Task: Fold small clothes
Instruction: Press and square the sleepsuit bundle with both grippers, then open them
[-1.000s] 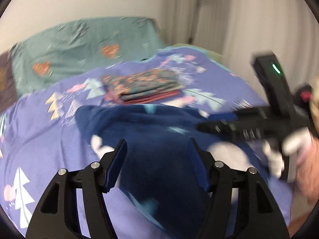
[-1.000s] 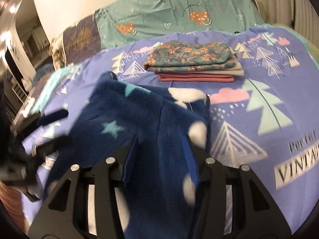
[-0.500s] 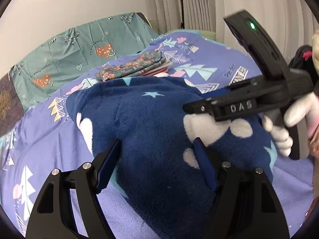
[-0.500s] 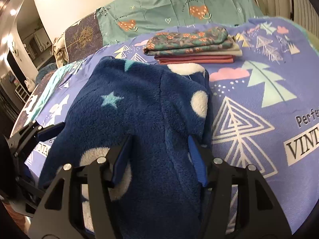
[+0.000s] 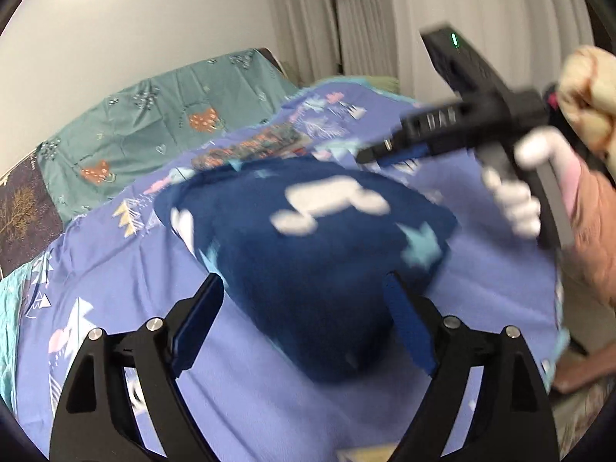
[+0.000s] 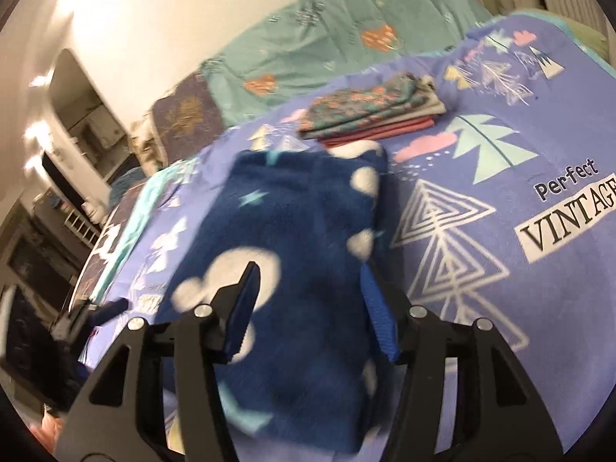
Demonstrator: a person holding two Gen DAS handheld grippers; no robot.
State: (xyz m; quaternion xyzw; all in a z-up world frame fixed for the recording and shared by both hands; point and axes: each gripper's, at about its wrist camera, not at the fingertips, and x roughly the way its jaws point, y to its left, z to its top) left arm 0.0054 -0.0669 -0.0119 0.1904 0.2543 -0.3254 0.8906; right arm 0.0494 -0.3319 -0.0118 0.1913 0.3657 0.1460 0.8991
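Lying on the purple bedspread (image 6: 481, 200), blue fleece garment (image 5: 319, 254) sits just before the folded clothes stack (image 6: 369, 113). Left gripper (image 5: 304, 308) has just been opening, spread, fleece between jaws, unpinched. Right gripper (image 6: 308, 300) spread, grip unclear.

The fleece garment (image 6: 304, 238) lies on the bedspread (image 6: 500, 177); behind the garment sits the stack of folded clothes (image 6: 369, 115), with the pillow (image 6: 346, 38) farther behind.

Left gripper (image 5: 304, 292): black skeletal frame, silver screw heads, blue ribbed pads (image 5: 408, 331). Right gripper (image 6: 308, 285): same build, green indicator light, white lettering. Hand (image 5: 516, 192): white glove.
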